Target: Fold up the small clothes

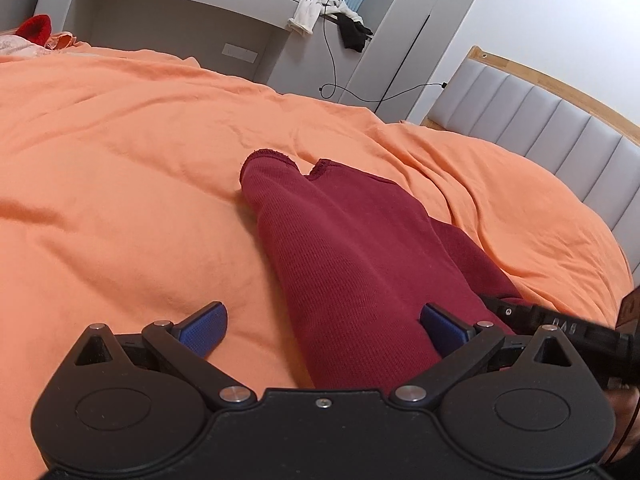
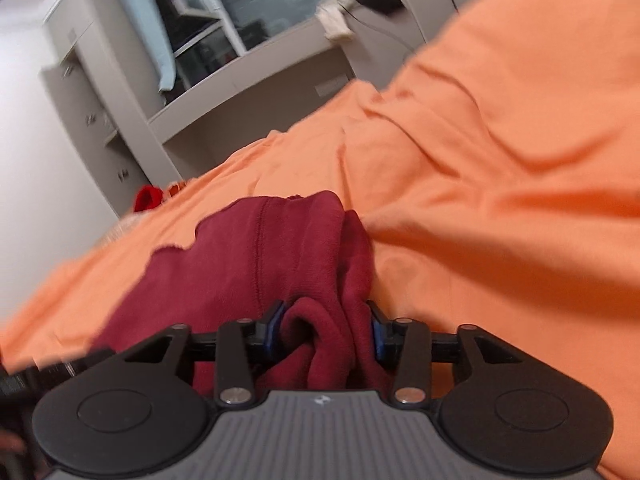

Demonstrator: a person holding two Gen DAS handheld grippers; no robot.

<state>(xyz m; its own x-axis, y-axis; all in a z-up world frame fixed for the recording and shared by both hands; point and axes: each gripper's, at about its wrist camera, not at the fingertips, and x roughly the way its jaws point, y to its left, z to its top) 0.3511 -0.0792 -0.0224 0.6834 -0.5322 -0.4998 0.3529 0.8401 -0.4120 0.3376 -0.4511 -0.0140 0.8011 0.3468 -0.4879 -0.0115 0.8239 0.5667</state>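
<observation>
Only the left wrist view shows the maroon garment [image 1: 344, 264] stretched long on the orange bed [image 1: 120, 184], the left tool [image 1: 324, 330] spread wide over its near end. The blurred right view shows the right tool [image 2: 326, 332] clamping a bunched fold, its fingers mostly buried.

Orange bedspread [image 1: 140, 152], padded headboard [image 1: 540, 132], white cloth [image 1: 308, 14] (black cable [image 1: 332, 64] beside it).

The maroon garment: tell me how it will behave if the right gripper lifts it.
The maroon garment will probably flop and hang, since it bunches in soft folds between the right gripper pads. It looks light, a thin knit. It likely won't slip: the ribbed fabric seems grippy. The left gripper is open.
</observation>
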